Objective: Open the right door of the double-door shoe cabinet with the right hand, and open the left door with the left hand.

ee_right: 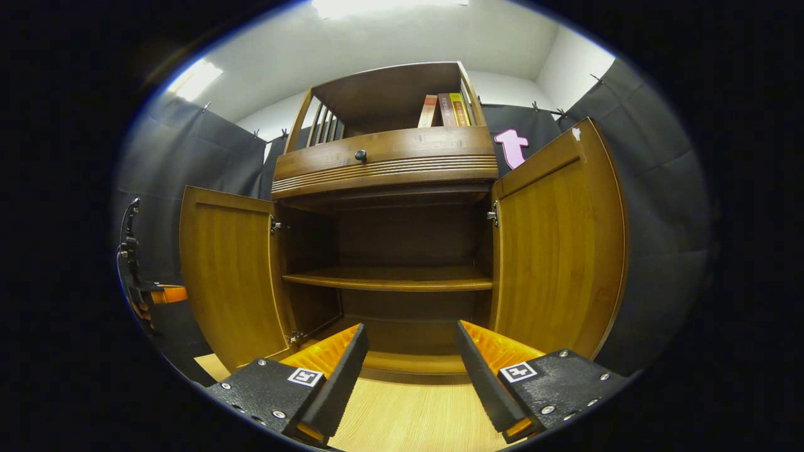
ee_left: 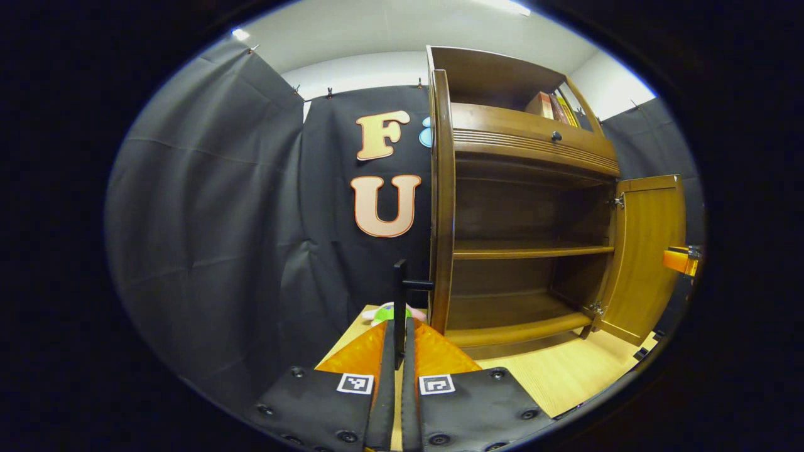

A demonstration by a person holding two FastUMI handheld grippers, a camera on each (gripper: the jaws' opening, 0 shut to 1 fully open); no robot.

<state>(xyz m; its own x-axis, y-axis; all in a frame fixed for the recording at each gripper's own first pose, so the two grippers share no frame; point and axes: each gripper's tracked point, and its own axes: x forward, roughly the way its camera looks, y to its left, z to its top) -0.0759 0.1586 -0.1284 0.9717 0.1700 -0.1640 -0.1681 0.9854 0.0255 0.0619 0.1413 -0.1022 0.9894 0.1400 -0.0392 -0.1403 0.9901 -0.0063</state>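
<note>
The brown wooden shoe cabinet (ee_right: 389,157) stands with both doors swung out. In the left gripper view the left door (ee_left: 441,201) shows edge-on, and my left gripper (ee_left: 400,329) is shut on its black bar handle (ee_left: 399,282). The right door (ee_left: 647,251) hangs wide at the far side, with an orange part of the right gripper (ee_left: 681,259) beside it. In the right gripper view my right gripper (ee_right: 411,367) is open, holds nothing and faces the bare shelves (ee_right: 386,277) between the left door (ee_right: 229,276) and the right door (ee_right: 559,251). The left gripper (ee_right: 147,294) is at the left door's outer edge.
Several books (ee_right: 446,110) stand in the top compartment above a drawer with a black knob (ee_right: 360,154). A green and pink soft toy (ee_left: 384,312) lies on the light wooden floor (ee_right: 408,414) beside the cabinet. Black cloth walls close in on both sides.
</note>
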